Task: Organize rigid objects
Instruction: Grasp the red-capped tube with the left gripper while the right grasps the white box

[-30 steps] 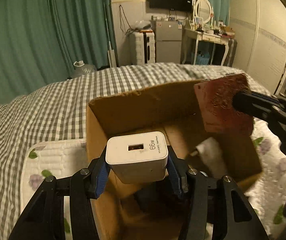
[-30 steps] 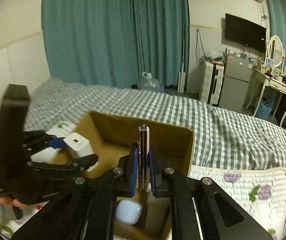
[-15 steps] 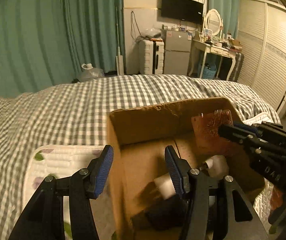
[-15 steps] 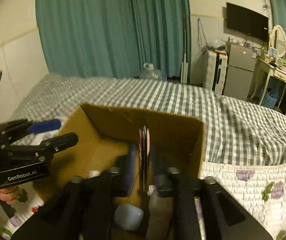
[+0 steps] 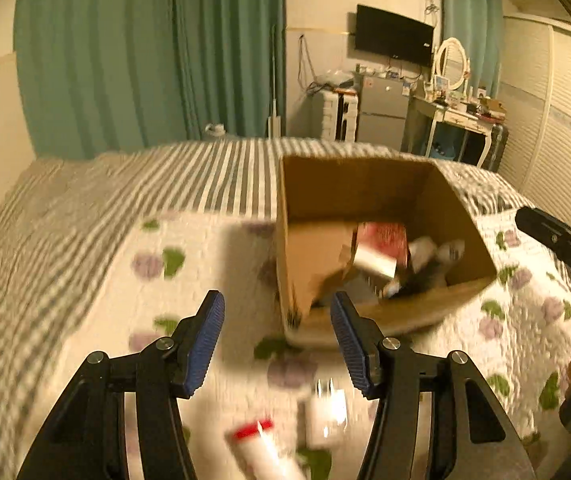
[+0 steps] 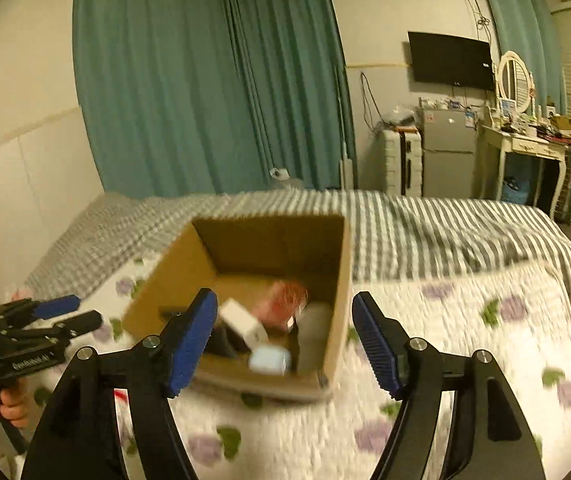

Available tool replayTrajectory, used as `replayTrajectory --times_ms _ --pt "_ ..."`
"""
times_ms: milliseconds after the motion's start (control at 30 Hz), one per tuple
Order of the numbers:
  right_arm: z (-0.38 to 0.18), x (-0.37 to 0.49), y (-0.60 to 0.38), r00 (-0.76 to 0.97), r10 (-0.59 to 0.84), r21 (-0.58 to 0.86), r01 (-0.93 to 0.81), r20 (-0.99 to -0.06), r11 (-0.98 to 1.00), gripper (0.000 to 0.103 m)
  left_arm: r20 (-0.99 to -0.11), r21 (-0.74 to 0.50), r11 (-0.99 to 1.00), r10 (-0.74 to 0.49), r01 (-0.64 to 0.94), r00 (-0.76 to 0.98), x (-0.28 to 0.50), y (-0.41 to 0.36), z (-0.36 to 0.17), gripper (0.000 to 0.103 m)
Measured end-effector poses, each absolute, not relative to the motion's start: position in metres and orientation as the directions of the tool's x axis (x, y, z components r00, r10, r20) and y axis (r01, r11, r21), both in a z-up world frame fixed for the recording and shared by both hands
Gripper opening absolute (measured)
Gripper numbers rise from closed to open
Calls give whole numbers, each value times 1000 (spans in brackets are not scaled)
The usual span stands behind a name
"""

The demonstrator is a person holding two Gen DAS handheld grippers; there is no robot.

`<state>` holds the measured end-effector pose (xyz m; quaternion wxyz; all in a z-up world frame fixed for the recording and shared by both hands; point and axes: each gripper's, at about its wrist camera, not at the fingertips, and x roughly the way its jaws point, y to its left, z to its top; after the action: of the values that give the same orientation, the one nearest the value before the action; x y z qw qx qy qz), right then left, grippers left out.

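An open cardboard box point(image 5: 461, 204) stands on the floral quilt; it also shows in the right wrist view point(image 6: 337, 280). Inside lie the white charger point(image 5: 375, 262) point(image 6: 245, 322), a red flat item point(image 5: 383, 234) point(image 6: 285, 300), a pale blue object point(image 6: 270, 359) and other blurred things. My left gripper point(image 5: 276, 344) is open and empty, pulled back in front of the box. My right gripper point(image 6: 284, 338) is open and empty, near the box's front. On the quilt below the left gripper lie a white plug point(image 5: 327, 412) and a white tube with a red band point(image 5: 261, 444).
The floral quilt point(image 6: 465, 340) covers the near bed and a grey checked blanket point(image 5: 85, 208) lies behind it. The left gripper shows at the left edge of the right wrist view point(image 6: 45, 320). Teal curtains, a fridge and a dressing table stand far behind.
Both grippers let go of their loads: the charger and the red flat item now lie in the box. Both grippers opened and pulled back from the box.
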<state>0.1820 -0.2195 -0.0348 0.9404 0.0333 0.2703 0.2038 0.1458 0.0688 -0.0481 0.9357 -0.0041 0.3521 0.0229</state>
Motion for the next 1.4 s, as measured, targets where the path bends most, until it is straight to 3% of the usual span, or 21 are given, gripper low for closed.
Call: replayTrajectory --times_ms 233,600,667,733,833,967,1067,1233,1400 --pt "-73 158 -209 703 382 166 -358 -599 919 70 -736 23 997 70 -80 673 128 76 -94 58" --pt "-84 152 -193 686 383 120 -399 -618 909 71 -858 73 991 120 -112 499 117 75 -162 58" --pt "-85 153 -194 683 381 122 -396 -623 910 71 -867 100 991 132 -90 480 119 68 -170 51" --pt "-84 152 -193 681 383 124 -398 -624 909 71 -863 104 992 126 -71 490 116 63 -171 43" --pt "-85 150 -190 677 385 117 -407 -627 906 71 -844 74 993 109 -87 525 110 66 -159 39" --pt "-89 146 -181 665 388 108 -422 -638 900 73 -813 43 995 88 -91 576 106 70 -136 37" --pt "-95 140 -169 655 388 99 -433 -649 896 83 -784 40 997 73 -68 616 108 74 -117 37" --pt "-115 130 -132 599 413 90 -494 -686 865 83 -734 27 999 37 -25 678 120 89 -87 37" --pt "-139 127 -93 515 451 132 -541 -729 830 83 -743 50 995 92 -82 663 121 106 -96 37"
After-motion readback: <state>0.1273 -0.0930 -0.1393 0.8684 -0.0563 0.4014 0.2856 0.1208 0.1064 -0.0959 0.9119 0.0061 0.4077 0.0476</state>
